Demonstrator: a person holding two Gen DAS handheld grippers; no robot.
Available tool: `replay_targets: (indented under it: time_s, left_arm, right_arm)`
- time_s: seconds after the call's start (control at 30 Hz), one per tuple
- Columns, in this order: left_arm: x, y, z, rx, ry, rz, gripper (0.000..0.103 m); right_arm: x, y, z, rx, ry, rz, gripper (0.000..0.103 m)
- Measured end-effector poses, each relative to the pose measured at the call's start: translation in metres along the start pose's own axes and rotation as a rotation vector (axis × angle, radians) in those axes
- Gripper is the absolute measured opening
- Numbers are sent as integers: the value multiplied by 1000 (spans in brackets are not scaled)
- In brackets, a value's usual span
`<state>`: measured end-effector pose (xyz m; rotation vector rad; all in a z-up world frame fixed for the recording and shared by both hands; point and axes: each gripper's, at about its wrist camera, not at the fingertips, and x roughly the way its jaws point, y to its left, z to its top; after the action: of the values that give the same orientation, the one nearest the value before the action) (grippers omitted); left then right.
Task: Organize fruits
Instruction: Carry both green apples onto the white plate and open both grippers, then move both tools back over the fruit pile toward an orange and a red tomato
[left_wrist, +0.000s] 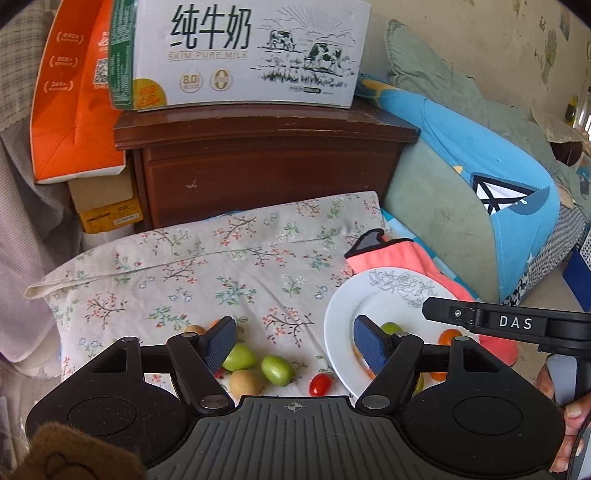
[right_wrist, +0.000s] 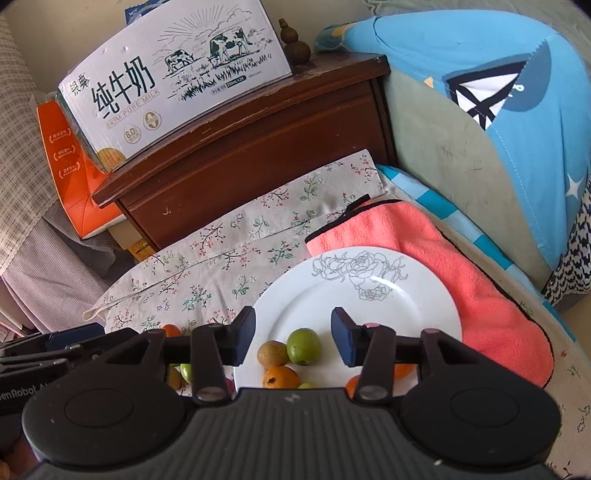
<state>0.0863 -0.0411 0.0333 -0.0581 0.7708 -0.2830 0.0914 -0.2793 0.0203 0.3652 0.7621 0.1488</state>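
Several fruits already sit on the white plate (right_wrist: 424, 295), a green one (right_wrist: 303, 346) among them, while others wait left of it on the flowered cloth (left_wrist: 207, 266), so my left tongs (left_wrist: 294, 341) and right tongs (right_wrist: 293, 334) hang apart, empty.

The plate (right_wrist: 424, 295) looks like glossy white china with a fine grey rose drawn on it. The flowered cloth (left_wrist: 207, 273) under it is matt woven cotton, stitched at the hem. The pink towel (right_wrist: 461, 266) is fuzzy fleece. The green fruits (left_wrist: 277, 370) and the small red tomato (left_wrist: 320, 384) have smooth, shiny skins. The cabinet (left_wrist: 258, 166) is dark varnished wood, scuffed at its edges. The milk box (left_wrist: 243, 51) is printed cardboard. The tongs (left_wrist: 295, 345) are matt black plastic with ribbed blue pads (left_wrist: 221, 343).
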Motion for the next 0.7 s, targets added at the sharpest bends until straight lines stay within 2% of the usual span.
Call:
replay_targets:
  time_s: [0.1,0.27,0.53,0.7]
  left_arm:
    - [-5,14,-7,-47,15,16,71]
    - [-10,27,-20,-54,38,58,71]
    - [-5,33,-45,-17,96,49,71]
    - [8,29,-61,21,135,45,71]
  right_arm:
    - [-3,12,-4,-30,-2,4,52]
    - [-6,30,-15,-76,3,27,53]
    - [-6,54,-32,-221,13,84,53]
    - [4,59,-39,-255,44,97,53]
